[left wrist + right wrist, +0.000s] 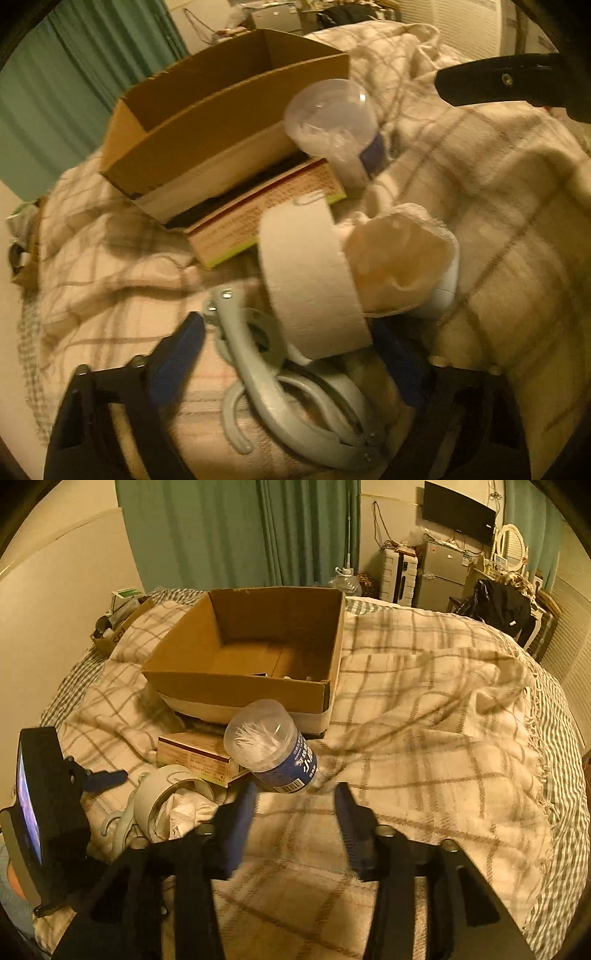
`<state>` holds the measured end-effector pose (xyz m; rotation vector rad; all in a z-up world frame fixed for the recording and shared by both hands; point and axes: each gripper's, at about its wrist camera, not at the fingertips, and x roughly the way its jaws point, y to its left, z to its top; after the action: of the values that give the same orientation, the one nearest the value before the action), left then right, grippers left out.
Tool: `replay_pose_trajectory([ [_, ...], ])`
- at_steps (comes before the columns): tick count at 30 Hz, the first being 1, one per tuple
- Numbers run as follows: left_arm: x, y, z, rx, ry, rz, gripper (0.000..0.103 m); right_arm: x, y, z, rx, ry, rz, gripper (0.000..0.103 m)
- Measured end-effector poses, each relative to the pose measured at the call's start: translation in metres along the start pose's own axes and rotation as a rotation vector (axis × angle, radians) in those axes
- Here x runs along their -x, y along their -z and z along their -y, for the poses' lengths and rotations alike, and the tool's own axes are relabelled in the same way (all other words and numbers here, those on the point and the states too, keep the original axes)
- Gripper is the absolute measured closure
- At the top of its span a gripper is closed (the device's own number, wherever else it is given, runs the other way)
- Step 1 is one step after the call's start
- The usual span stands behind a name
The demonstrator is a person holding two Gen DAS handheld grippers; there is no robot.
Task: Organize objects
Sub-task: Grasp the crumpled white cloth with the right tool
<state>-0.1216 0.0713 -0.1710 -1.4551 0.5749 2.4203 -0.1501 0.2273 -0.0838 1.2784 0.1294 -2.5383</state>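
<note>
An open cardboard box (258,646) (221,122) sits on the plaid blanket. In front of it lie a flat printed carton (199,757) (266,210), a clear cotton-swab jar with a blue label (273,749) (336,125), a roll of white tape (166,797) (314,280) with crumpled cloth (399,258) beside it, and a grey metal can opener (280,387). My left gripper (291,354) is open around the tape roll and can opener. My right gripper (295,805) is open and empty, just short of the jar.
The plaid blanket (424,720) covers the bed, rumpled at the right. Green curtains (240,531) hang behind. A small box of items (118,616) sits at the bed's far left corner. Furniture and a fridge (439,576) stand at the back right.
</note>
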Motion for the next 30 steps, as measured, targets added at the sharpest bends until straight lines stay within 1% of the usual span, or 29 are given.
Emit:
replay_pose_trajectory([
  [1,-0.001,-0.002,0.001,-0.004,0.005,0.000,0.031,0.000,0.000,-0.001,0.000,0.003,0.000,0.050],
  [4,0.001,-0.002,-0.001,-0.004,0.010,0.015,0.037,0.001,0.003,-0.008,0.010,0.006,-0.012,0.049],
  [5,0.005,-0.002,-0.002,-0.001,0.017,0.029,0.039,0.001,0.005,-0.011,0.018,0.004,-0.019,0.049],
  [6,0.012,-0.001,-0.004,0.005,0.030,0.052,0.042,0.002,0.006,-0.013,0.022,0.004,-0.025,0.049],
  [8,0.023,0.001,-0.007,0.018,0.045,0.077,0.044,0.001,0.011,-0.019,0.032,0.009,-0.040,0.049],
  [9,0.027,0.002,-0.009,0.024,0.051,0.088,0.048,0.000,0.013,-0.022,0.038,0.010,-0.048,0.049],
  [11,0.037,0.005,-0.015,0.043,0.070,0.107,0.051,-0.002,0.016,-0.027,0.052,0.012,-0.066,0.048],
  [14,0.045,0.014,-0.025,0.078,0.108,0.120,0.052,-0.006,0.018,-0.036,0.073,0.007,-0.086,0.048],
  [17,0.042,0.014,-0.029,0.113,0.127,0.117,0.053,-0.016,0.016,-0.047,0.091,-0.042,-0.116,0.047],
  [19,0.040,0.016,-0.037,0.139,0.168,0.119,0.059,-0.027,0.014,-0.055,0.103,-0.074,-0.144,0.046],
  [23,0.038,0.019,-0.038,0.145,0.199,0.122,0.061,-0.056,0.013,-0.070,0.118,-0.119,-0.221,0.047],
  [25,0.036,0.019,-0.038,0.148,0.209,0.118,0.061,-0.063,0.015,-0.075,0.128,-0.128,-0.241,0.070],
  [26,0.035,0.020,-0.039,0.150,0.214,0.115,0.061,-0.062,0.016,-0.077,0.136,-0.139,-0.237,0.088],
  [28,0.035,0.020,-0.039,0.154,0.218,0.111,0.060,-0.054,0.016,-0.077,0.137,-0.129,-0.204,0.092],
  [29,0.035,0.019,-0.039,0.159,0.219,0.107,0.059,-0.046,0.015,-0.075,0.129,-0.115,-0.173,0.098],
  [30,0.035,0.020,-0.039,0.164,0.219,0.103,0.058,-0.040,0.014,-0.072,0.121,-0.107,-0.152,0.098],
])
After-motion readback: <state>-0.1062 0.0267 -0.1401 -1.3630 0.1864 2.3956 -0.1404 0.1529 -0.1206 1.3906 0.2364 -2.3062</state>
